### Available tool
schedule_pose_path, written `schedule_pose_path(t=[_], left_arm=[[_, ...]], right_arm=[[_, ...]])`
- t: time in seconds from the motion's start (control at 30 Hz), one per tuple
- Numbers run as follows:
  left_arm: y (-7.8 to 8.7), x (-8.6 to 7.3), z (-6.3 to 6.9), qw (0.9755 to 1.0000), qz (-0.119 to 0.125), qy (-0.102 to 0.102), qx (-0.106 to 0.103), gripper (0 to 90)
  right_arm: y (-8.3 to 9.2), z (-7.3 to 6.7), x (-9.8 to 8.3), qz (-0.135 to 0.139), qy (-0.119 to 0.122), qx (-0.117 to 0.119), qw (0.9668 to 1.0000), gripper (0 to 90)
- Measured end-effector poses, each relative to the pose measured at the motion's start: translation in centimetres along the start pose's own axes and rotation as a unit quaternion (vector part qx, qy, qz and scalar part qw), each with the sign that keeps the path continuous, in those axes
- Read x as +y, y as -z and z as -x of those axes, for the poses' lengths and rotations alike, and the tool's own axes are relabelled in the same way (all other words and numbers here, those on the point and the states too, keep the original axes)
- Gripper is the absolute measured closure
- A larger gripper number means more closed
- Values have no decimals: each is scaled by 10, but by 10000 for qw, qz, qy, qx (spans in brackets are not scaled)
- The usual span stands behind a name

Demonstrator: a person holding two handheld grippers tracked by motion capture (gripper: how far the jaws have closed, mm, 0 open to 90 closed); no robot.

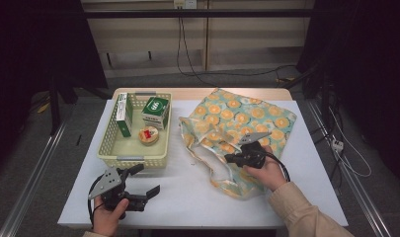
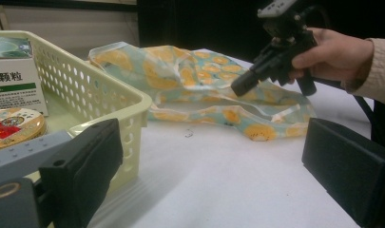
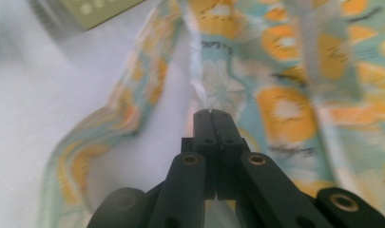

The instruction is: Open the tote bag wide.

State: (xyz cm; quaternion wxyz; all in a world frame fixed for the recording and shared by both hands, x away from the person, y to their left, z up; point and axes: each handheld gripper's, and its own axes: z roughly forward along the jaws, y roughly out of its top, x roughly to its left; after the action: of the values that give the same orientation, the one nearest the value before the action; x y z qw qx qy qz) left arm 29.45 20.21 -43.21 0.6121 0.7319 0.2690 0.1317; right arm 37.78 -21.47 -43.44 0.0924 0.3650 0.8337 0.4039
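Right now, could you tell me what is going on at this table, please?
A person works at a white table with a gripper in each hand. The right gripper is shut on the edge of a floral cloth bag that lies flat on the table. The left gripper is open and holds nothing, near the front of a pale yellow basket. In the basket are two green-and-white boxes and a small round tin.

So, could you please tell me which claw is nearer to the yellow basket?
Left. The left claw hovers open just in front of the basket, near its front rim. The right claw is off to the basket's right, closed at the flowered cloth bag.
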Motion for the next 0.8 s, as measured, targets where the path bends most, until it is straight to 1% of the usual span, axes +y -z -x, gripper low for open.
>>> schedule_pose_path(t=[0.03, 0.07, 0.13, 0.2, 0.27, 0.37, 0.4, 0.47, 0.5, 0.57, 0.6, 0.67, 0.8], left_arm=[[0, 0, 0, 10000, -1, 11, 1, 60], [0, 0, 0, 10000, 2, 12, 3, 60], [0, -1, -1, 10000, 10, 32, 11, 60], [1, -1, -1, 10000, 22, 42, 17, 60], [1, -1, -1, 10000, 28, 39, 15, 60], [0, -1, -1, 10000, 28, 47, 5, 60], [0, -1, -1, 10000, 20, 40, 3, 60], [0, -1, -1, 10000, 14, 44, -7, 60], [0, -1, -1, 10000, 18, 46, -9, 60], [0, -1, -1, 10000, 22, 46, 8, 60], [0, -1, -2, 10000, 24, 48, 6, 60], [1, -1, -2, 10000, 8, 50, 15, 60], [0, -1, -2, 10000, -6, 53, 10, 60]], right_arm=[[2, 4, 1, 73, -74, -18, 9999, 900], [3, 9, 2, 156, -209, 26, 9997, 900], [6, 16, 4, 186, -334, -42, 9993, 900], [8, 21, 6, 188, -303, -190, 9992, 900], [10, 25, 8, 248, -366, -214, 9988, 900], [14, 32, 12, 259, -310, -496, 9980, 900], [14, 35, 13, 249, -293, -594, 9975, 900], [14, 44, 14, 198, -297, -708, 9969, 900], [13, 48, 13, 181, -325, -800, 9961, 900], [10, 56, 11, 168, -454, -853, 9952, 900], [8, 59, 9, 156, -472, -883, 9949, 900], [2, 62, 6, 46, -445, -972, 9943, 900], [-10, 60, 4, -71, -365, -937, 9949, 898]])
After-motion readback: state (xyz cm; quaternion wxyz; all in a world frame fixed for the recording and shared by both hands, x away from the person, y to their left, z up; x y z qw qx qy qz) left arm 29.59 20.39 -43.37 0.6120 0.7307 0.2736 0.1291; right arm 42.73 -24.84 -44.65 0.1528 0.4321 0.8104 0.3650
